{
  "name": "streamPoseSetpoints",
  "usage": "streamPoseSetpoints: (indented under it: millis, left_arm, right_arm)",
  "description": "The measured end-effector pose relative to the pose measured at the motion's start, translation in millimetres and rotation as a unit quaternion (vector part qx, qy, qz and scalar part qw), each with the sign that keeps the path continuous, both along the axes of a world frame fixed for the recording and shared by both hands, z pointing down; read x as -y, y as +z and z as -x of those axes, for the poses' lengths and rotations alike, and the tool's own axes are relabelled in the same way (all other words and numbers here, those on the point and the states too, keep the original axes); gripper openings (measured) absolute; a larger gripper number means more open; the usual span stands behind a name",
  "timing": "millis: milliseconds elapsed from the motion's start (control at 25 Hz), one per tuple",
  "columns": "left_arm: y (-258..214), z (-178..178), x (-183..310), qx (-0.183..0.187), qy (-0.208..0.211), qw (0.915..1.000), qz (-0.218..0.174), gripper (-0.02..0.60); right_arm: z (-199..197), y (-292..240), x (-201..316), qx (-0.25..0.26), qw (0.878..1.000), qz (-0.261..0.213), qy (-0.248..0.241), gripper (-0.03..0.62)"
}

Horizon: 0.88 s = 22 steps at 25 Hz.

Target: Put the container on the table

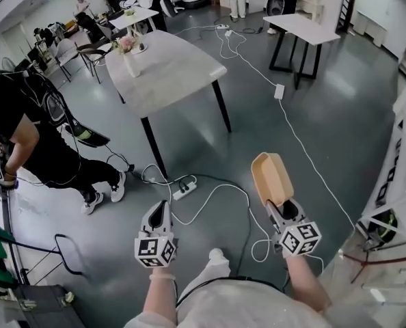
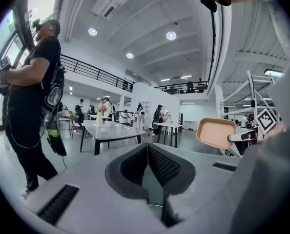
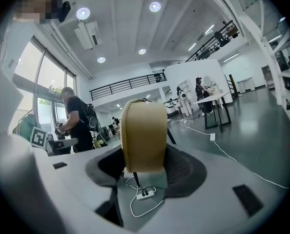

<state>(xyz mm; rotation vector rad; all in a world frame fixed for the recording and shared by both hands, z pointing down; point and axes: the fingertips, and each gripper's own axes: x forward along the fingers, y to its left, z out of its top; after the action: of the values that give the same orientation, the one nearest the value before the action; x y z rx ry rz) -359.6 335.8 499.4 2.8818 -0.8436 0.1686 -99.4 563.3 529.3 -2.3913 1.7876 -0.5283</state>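
Note:
The container [image 1: 271, 176] is a tan, shallow tub with rounded corners. My right gripper [image 1: 277, 207] is shut on its near edge and holds it out over the grey floor. In the right gripper view the container [image 3: 144, 133] stands on edge between the pads and hides what lies straight ahead. It also shows at the right of the left gripper view, as the container [image 2: 216, 132]. My left gripper [image 1: 158, 209] is shut with nothing in it, its pads meeting at the tips [image 2: 147, 147]. The pale grey table [image 1: 176, 70] stands ahead and to the left, with bare top on its near side.
A vase of flowers [image 1: 130, 55] stands on the table's far left part. A power strip [image 1: 184, 191] and white cables lie on the floor between me and the table. A person in black [image 1: 25, 128] stands at the left. White shelving [image 1: 401, 169] rises at the right.

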Motion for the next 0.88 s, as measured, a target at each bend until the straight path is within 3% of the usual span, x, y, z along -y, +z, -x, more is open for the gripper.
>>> streamPoseSetpoints:
  millis: [320, 880]
  left_arm:
    - [1.3, -24.0, 48.4, -0.001, 0.025, 0.9997, 0.005, 0.006]
    - [8.0, -5.8, 92.0, -0.007, 0.005, 0.9999, 0.011, 0.006]
  right_arm:
    - [-17.0, 5.6, 38.3, 0.008, 1.000, 0.006, 0.028, 0.235]
    - [-16.0, 4.1, 85.9, 0.020, 0.999, -0.005, 0.030, 0.235]
